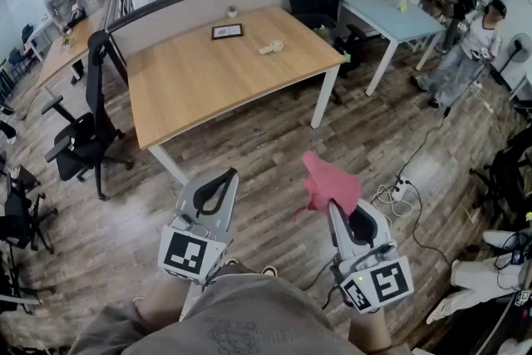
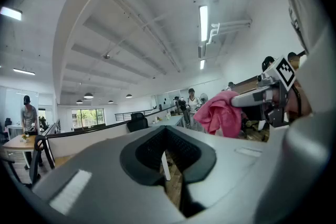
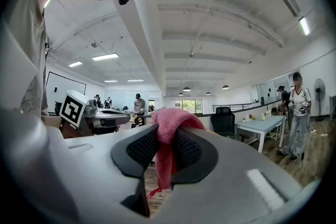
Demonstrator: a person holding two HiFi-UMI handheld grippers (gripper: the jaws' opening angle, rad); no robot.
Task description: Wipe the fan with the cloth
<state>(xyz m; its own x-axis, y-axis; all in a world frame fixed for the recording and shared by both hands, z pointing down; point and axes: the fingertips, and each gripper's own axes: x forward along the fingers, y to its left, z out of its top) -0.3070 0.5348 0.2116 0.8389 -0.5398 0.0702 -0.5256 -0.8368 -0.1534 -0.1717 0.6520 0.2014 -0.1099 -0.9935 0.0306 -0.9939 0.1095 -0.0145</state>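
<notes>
Head view: both grippers are held level in the lower middle of the frame, over a wood-plank floor (image 1: 274, 137).

Left gripper (image 1: 226, 177): jaws together with nothing between them. Its own view shows the dark pads (image 2: 142, 152) meeting, with only a thin slit of floor visible.

Right gripper (image 1: 334, 208): jaws clamped on a pink cloth (image 1: 328, 183). In the right gripper view the cloth (image 3: 168, 123) bunches over the top of the pads and a strip hangs down between them. From the left gripper view the same cloth (image 2: 220, 113) shows at right centre, draped at the tip of the right gripper.

Fan (image 1: 520, 46): a standing pedestal fan at the far right edge, well apart from both grippers. It is just beside a person in a white top (image 1: 475, 41). It is small and far off in the right gripper view (image 3: 319, 86).

Surroundings: a large wooden desk (image 1: 208, 75) sits upper centre with a small picture frame (image 1: 227, 32) on it. A black office chair (image 1: 83, 137) stands at left, and a power strip with cable (image 1: 399, 191) lies on the floor right of the cloth.
</notes>
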